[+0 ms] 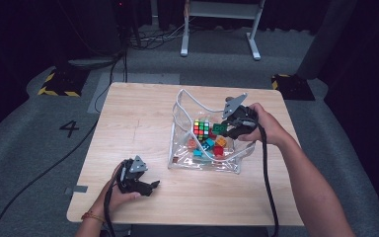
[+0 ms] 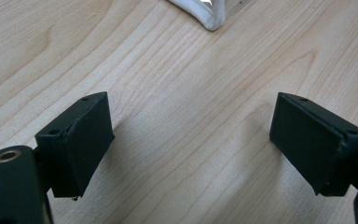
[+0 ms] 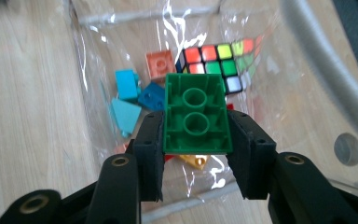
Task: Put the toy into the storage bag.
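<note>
A clear plastic bag (image 1: 180, 143) with white handles lies open on the wooden table (image 1: 138, 113). Inside it are a colour cube (image 1: 201, 128) (image 3: 219, 63) and several small bricks in orange, blue, red and yellow. My right gripper (image 1: 223, 129) (image 3: 196, 133) hovers over the bag's mouth, shut on a green brick (image 3: 196, 114) (image 1: 219, 128) with its hollow underside toward the camera. My left gripper (image 1: 153, 186) (image 2: 191, 140) rests low at the table's front left, open, with bare wood between its pads (image 2: 86, 140).
A corner of the bag's white edge (image 2: 209, 16) lies just ahead of the left gripper. Cables trail from both grippers across the floor. A white desk frame (image 1: 217, 24) and yellow-black floor blocks (image 1: 59, 81) stand beyond the table.
</note>
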`<control>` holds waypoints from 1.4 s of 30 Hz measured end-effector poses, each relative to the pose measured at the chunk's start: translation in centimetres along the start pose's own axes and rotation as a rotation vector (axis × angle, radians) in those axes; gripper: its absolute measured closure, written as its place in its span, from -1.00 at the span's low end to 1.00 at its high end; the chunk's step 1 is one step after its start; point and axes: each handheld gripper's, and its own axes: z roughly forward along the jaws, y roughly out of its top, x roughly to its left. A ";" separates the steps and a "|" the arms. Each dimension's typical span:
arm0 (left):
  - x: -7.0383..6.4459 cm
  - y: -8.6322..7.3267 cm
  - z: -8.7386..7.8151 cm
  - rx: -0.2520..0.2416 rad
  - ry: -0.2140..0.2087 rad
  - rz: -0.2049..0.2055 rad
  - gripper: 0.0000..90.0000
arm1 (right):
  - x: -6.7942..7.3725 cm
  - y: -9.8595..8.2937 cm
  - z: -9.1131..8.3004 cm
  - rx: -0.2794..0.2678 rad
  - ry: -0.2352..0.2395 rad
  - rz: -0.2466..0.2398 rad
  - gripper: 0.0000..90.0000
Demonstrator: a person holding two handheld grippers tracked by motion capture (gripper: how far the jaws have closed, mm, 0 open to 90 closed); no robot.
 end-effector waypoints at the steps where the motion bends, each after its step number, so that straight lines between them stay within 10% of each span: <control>1: 0.0 0.0 0.0 0.001 -0.002 -0.001 -0.70 | 0.0 0.0 0.1 0.027 0.009 0.006 0.31; 13: 0.0 0.0 0.0 0.001 -0.002 0.000 -0.71 | -0.6 -1.2 0.9 0.246 0.012 0.045 0.31; 20: 0.0 0.0 0.0 0.001 -0.004 -0.001 -0.71 | -1.0 -1.9 0.3 0.260 -0.003 0.070 0.29; 34: 0.0 0.0 0.0 -0.002 -0.003 -0.003 -0.70 | 0.4 -3.0 -2.7 -0.085 -0.102 0.120 -0.19; 42: 0.0 0.0 0.0 -0.002 -0.002 -0.004 -0.71 | 2.2 -5.4 -4.8 -0.289 -0.186 0.243 -0.38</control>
